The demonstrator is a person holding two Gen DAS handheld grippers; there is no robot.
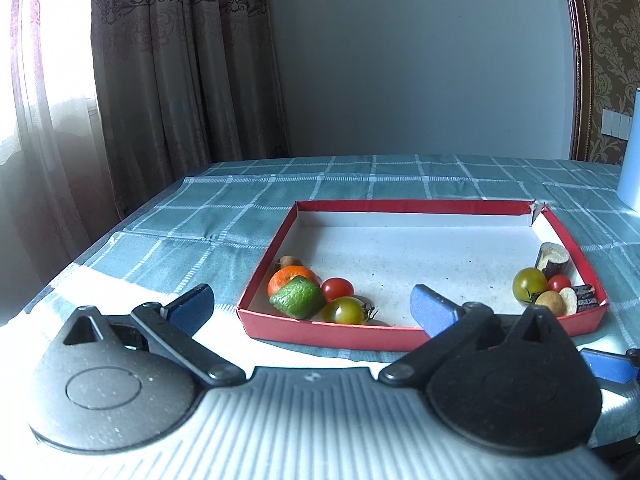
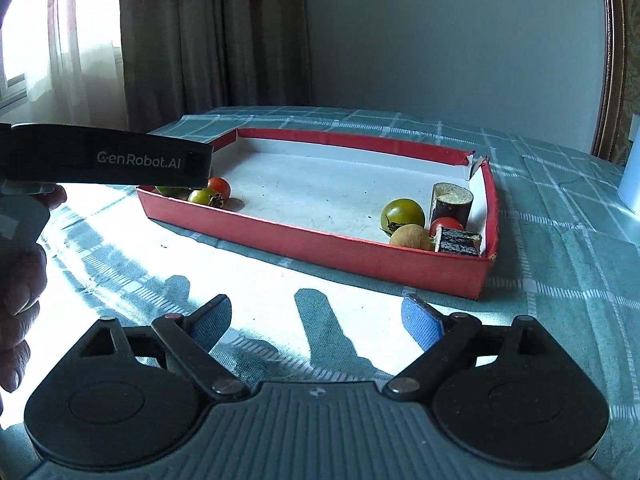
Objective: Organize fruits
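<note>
A shallow red box (image 1: 320,334) with a white floor lies on the checked tablecloth; it also shows in the right wrist view (image 2: 320,240). In its near-left corner lie an orange (image 1: 286,278), a green avocado-like piece (image 1: 298,296), a red tomato (image 1: 337,288), a green tomato (image 1: 346,310) and a brown kiwi (image 1: 289,261). In its right corner lie a green tomato (image 2: 403,213), a red tomato (image 2: 446,224), a tan round fruit (image 2: 410,237) and two dark cylinder pieces (image 2: 451,200). My left gripper (image 1: 312,306) is open and empty before the box. My right gripper (image 2: 316,322) is open and empty above the cloth.
The left gripper's black body (image 2: 108,160) reaches in from the left of the right wrist view, with a hand (image 2: 20,288) below it. A white container (image 1: 630,152) stands at the far right. Curtains (image 1: 168,60) hang behind the table's left edge.
</note>
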